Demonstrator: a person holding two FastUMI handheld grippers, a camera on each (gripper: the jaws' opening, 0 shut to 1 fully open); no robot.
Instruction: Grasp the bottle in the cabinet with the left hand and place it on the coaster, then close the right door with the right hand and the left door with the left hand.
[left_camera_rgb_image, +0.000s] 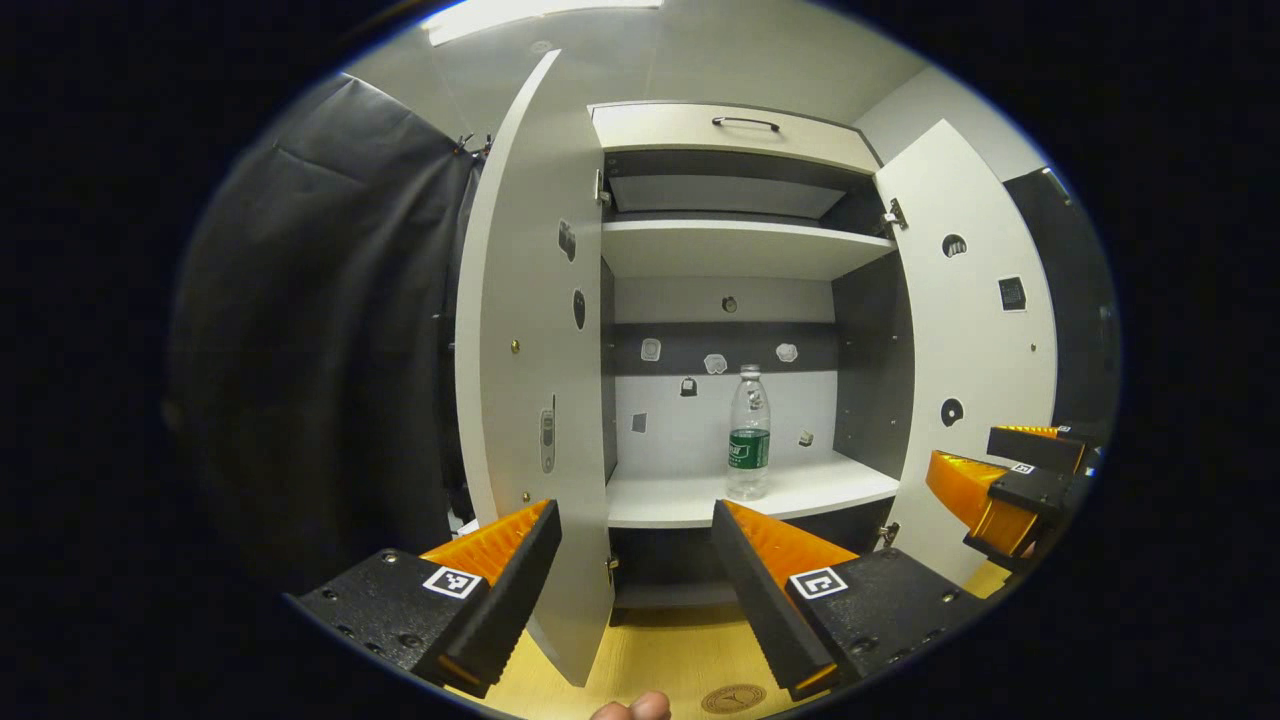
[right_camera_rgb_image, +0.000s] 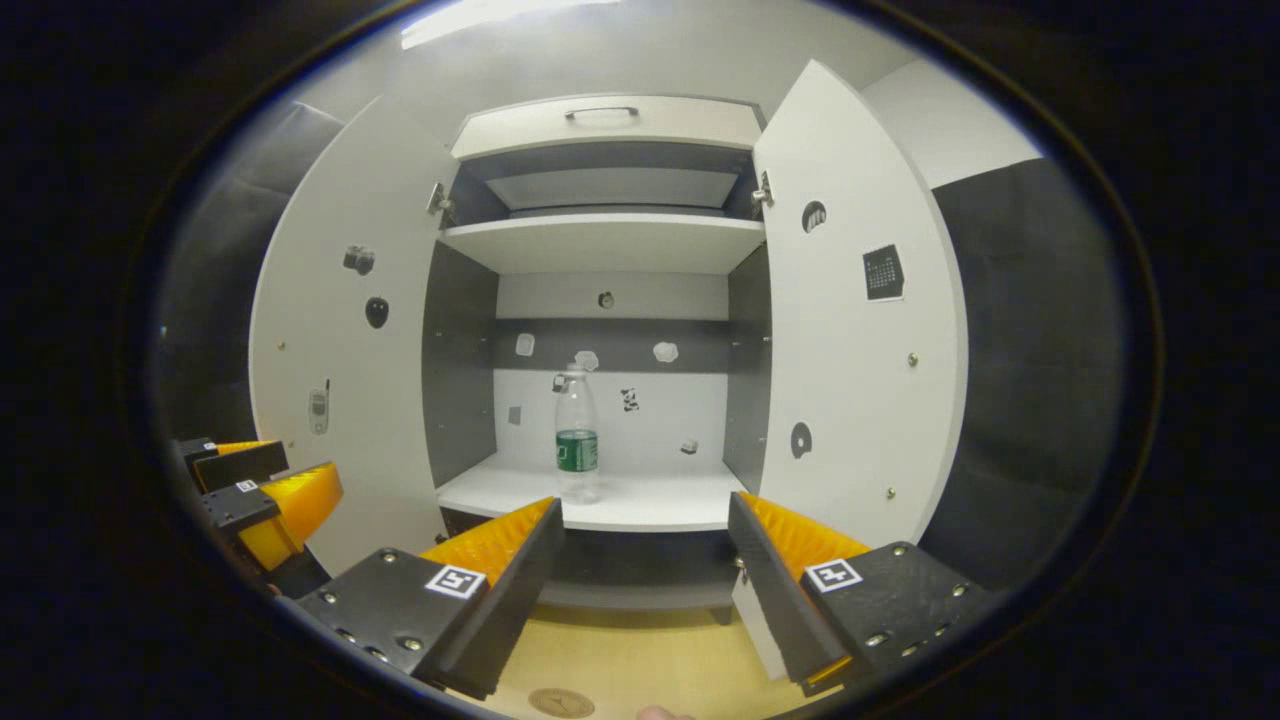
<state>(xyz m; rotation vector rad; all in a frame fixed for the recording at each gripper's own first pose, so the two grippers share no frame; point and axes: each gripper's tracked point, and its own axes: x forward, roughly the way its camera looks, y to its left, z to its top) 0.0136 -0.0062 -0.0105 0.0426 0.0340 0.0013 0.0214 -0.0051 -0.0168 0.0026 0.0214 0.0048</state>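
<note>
In the left gripper view, the left gripper (left_camera_rgb_image: 635, 520) is spread wide and holds nothing. The bottle (left_camera_rgb_image: 749, 432) stands upright on the lower shelf (left_camera_rgb_image: 690, 505) of the cabinet, ahead of the claw and just above its right finger, apart from it. The left door (left_camera_rgb_image: 525, 340) stands open ahead, its lower edge running down between the two fingers; the right door (left_camera_rgb_image: 965, 340) is open beyond the right finger. The coaster (left_camera_rgb_image: 733, 698) lies on the wooden surface (left_camera_rgb_image: 650, 655) below the claw. The right gripper (left_camera_rgb_image: 1000, 480) shows far off to the side.

In the right gripper view, the right gripper (right_camera_rgb_image: 640, 525) is also wide and empty. Here the bottle (right_camera_rgb_image: 577, 432) sits ahead, above its left finger, and a calendar sticker (right_camera_rgb_image: 884, 272) on the right door (right_camera_rgb_image: 850, 330) faces the camera squarely.
</note>
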